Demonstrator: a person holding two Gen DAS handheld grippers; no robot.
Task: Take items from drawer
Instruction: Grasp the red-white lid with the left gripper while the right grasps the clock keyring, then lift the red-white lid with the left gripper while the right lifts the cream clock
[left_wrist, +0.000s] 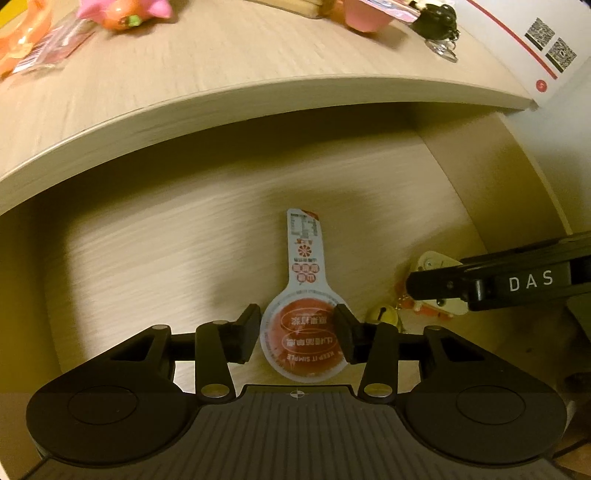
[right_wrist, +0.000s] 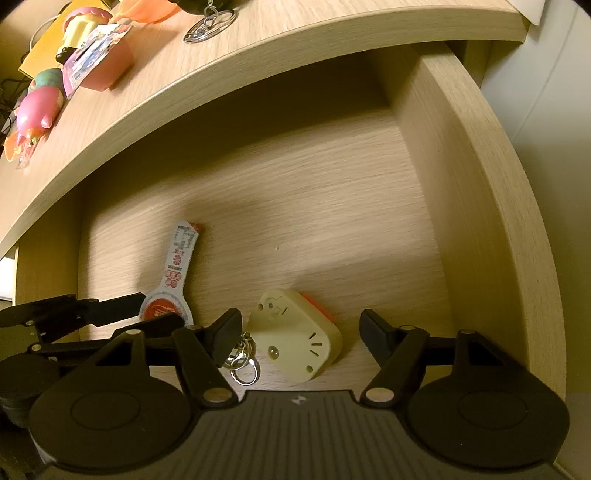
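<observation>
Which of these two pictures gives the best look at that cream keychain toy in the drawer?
The right wrist view: the cream toy lies whole between the open right gripper, key rings at its left. In the left wrist view, the toy is mostly hidden behind the right gripper's finger.

The drawer (right_wrist: 461, 206) floor (pale wood) bears a spoon-shaped sachet (left_wrist: 303, 295) and keychain (right_wrist: 295, 338).

The drawer (right_wrist: 332, 192) is pale wood with fine grain. At six o'clock lies a white sachet (left_wrist: 304, 295) with a red round patch, and a cream keyring (right_wrist: 295, 334) edged orange. Both grippers are black.
</observation>
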